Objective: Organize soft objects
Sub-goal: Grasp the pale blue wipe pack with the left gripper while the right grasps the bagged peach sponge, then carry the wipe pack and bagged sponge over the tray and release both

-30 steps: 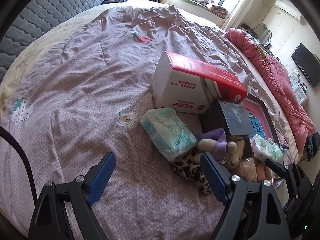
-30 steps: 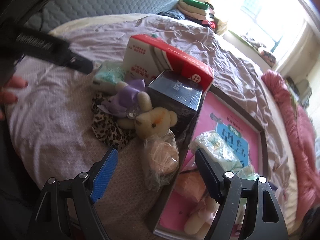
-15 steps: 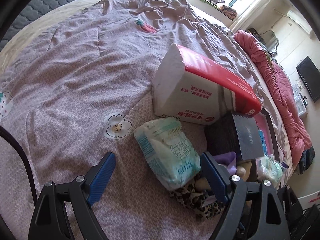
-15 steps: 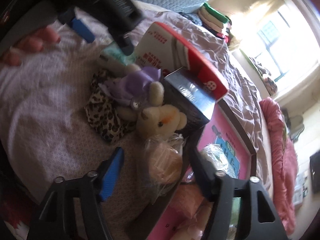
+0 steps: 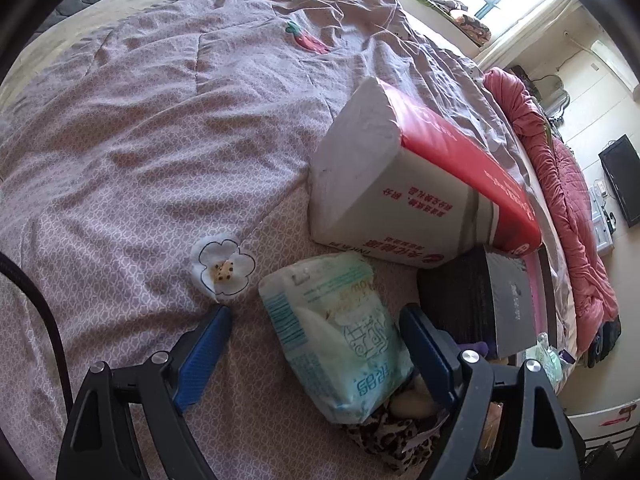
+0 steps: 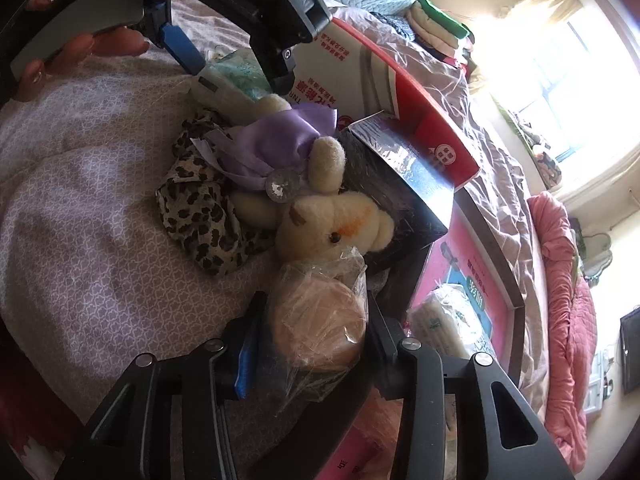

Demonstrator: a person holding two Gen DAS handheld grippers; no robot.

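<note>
My left gripper (image 5: pixel 316 344) is open, and a pale blue tissue pack (image 5: pixel 340 336) lies on the bedspread between its fingers, close to the right one. The same gripper (image 6: pixel 232 64) appears at the top of the right wrist view, over that tissue pack (image 6: pixel 240 72). My right gripper (image 6: pixel 314 344) is closing its jaws around a round peach pad in a clear bag (image 6: pixel 320 320), and both pads touch the bag. A cream plush bear (image 6: pixel 332 224) with a purple bow lies just beyond, on a leopard-print cloth (image 6: pixel 200 208).
A big red-and-white tissue bale (image 5: pixel 420 184) and a dark box (image 5: pixel 484 300) lie past the soft things. A pink framed board (image 6: pixel 476 264) at the right bears more tissue packs (image 6: pixel 444 320). A hand (image 6: pixel 80 52) holds the left gripper. A red quilt (image 5: pixel 568 184) lines the bed's far edge.
My right gripper dropped onto the bagged pad and its jaws narrowed around it. The left gripper moved down and forward, so the tissue pack now lies between its fingers.
</note>
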